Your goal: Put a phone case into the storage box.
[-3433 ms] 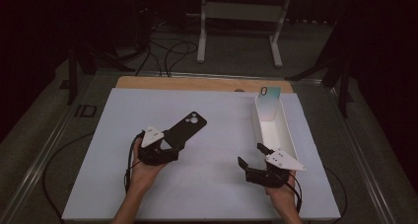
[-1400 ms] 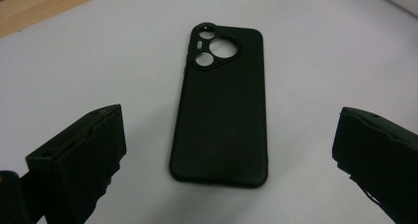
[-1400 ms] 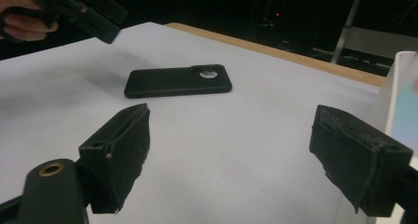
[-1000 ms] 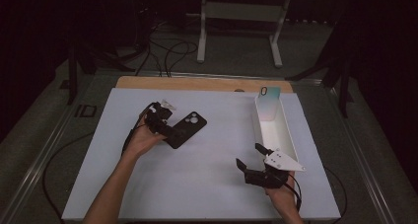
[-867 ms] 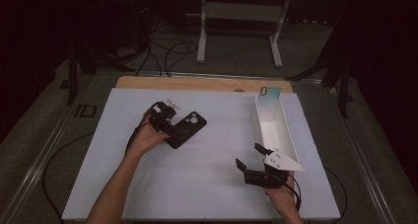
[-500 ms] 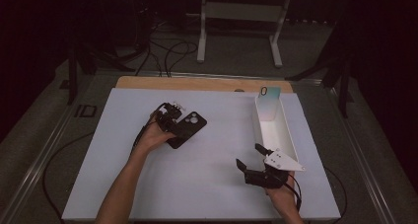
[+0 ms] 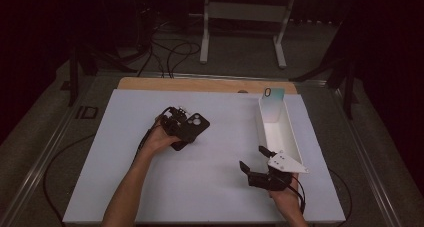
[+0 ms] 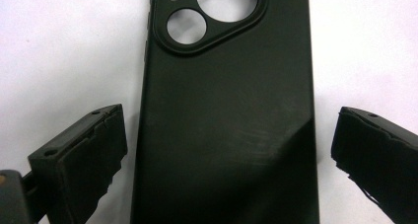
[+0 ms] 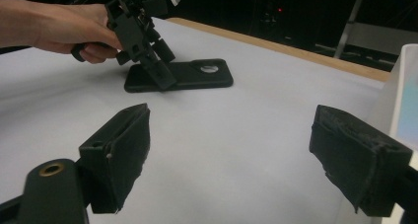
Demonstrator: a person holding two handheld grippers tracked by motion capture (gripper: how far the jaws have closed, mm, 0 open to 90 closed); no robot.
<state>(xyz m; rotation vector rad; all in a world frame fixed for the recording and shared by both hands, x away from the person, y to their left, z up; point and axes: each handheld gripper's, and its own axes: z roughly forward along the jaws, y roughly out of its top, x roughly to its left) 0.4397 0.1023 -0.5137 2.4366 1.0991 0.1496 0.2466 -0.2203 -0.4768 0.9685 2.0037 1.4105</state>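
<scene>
The left gripper (image 7: 176, 128) is held out over the middle of the table, the left forearm (image 7: 131, 182) stretched forward from the bottom edge; it tips steeply downward, its jaws spread wide apart. The right gripper (image 7: 254, 162) sits low near the front edge, held in the right hand (image 7: 285, 192), pointing left and forward, jaws likewise wide apart with nothing between them.

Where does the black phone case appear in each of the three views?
High view: black phone case left of centre, under the left hand-held gripper.
Left gripper view: it fills the centre, between open jaws.
Right gripper view: it lies upper centre.
Shared landmark: its camera cutout.
</scene>
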